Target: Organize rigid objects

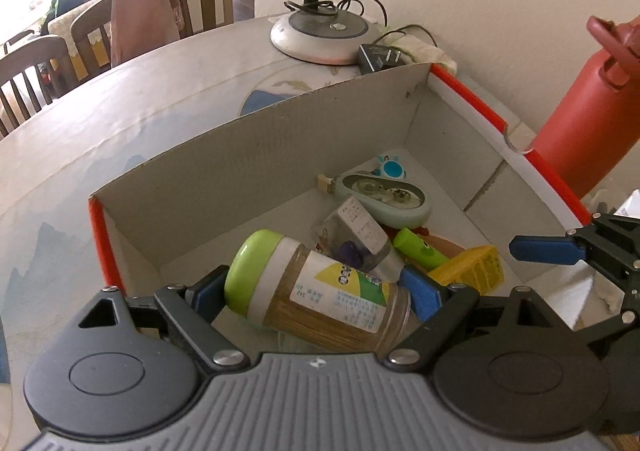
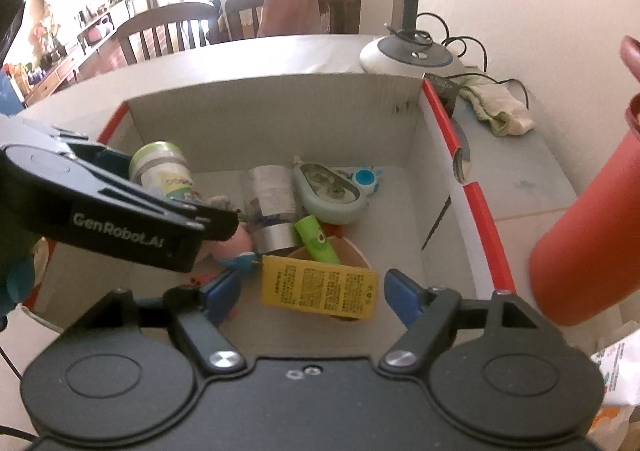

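A cardboard box (image 1: pixel 224 175) with red edges stands on the table and holds several items. My left gripper (image 1: pixel 318 293) is over the box, its blue pads on either side of a green-lidded jar (image 1: pixel 320 291) lying across them; the jar also shows in the right wrist view (image 2: pixel 164 171). Whether the pads press it is unclear. My right gripper (image 2: pixel 312 297) is open and empty above a yellow carton (image 2: pixel 320 287). Inside the box lie a clear jar (image 2: pixel 270 195), a pale green tape dispenser (image 2: pixel 328 191), a small green bottle (image 2: pixel 316 239) and a blue-white toy (image 2: pixel 366 179).
A tall red bottle (image 2: pixel 588 235) stands right of the box, outside it. A lamp base (image 1: pixel 320 31) with cables, a black charger (image 1: pixel 376 57) and a cloth (image 2: pixel 496 107) sit behind the box. Wooden chairs (image 1: pixel 36 63) stand beyond the table's far edge.
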A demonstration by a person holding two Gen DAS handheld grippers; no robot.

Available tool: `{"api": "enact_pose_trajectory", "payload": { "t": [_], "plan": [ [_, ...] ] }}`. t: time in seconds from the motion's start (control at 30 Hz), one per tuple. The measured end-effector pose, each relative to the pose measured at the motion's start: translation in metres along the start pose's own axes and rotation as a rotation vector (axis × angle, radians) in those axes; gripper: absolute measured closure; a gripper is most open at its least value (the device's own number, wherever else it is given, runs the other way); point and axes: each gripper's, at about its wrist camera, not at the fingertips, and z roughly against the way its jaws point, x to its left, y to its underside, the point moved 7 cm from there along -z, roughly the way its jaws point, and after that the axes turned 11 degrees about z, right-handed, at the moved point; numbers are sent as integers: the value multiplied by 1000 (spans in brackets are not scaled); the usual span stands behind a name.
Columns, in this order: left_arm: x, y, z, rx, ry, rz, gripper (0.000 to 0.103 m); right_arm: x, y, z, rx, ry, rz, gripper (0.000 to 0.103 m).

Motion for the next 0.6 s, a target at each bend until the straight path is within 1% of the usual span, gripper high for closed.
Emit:
{"api": "enact_pose_trajectory", "payload": {
  "t": [0.07, 0.2, 0.27, 0.6],
  "plan": [
    [2, 2, 4, -4, 10, -2, 12, 1, 0, 5, -11, 9, -10, 21],
    [4, 8, 8, 3, 4, -21, 12, 2, 3, 13, -18, 20, -32, 21],
    [5, 10, 12, -13, 0, -31, 12, 4, 4, 17, -25, 26, -41, 21],
    [1, 10, 44, -79, 42, -54, 11, 12, 10, 48, -77, 45, -107, 20]
  ]
}}
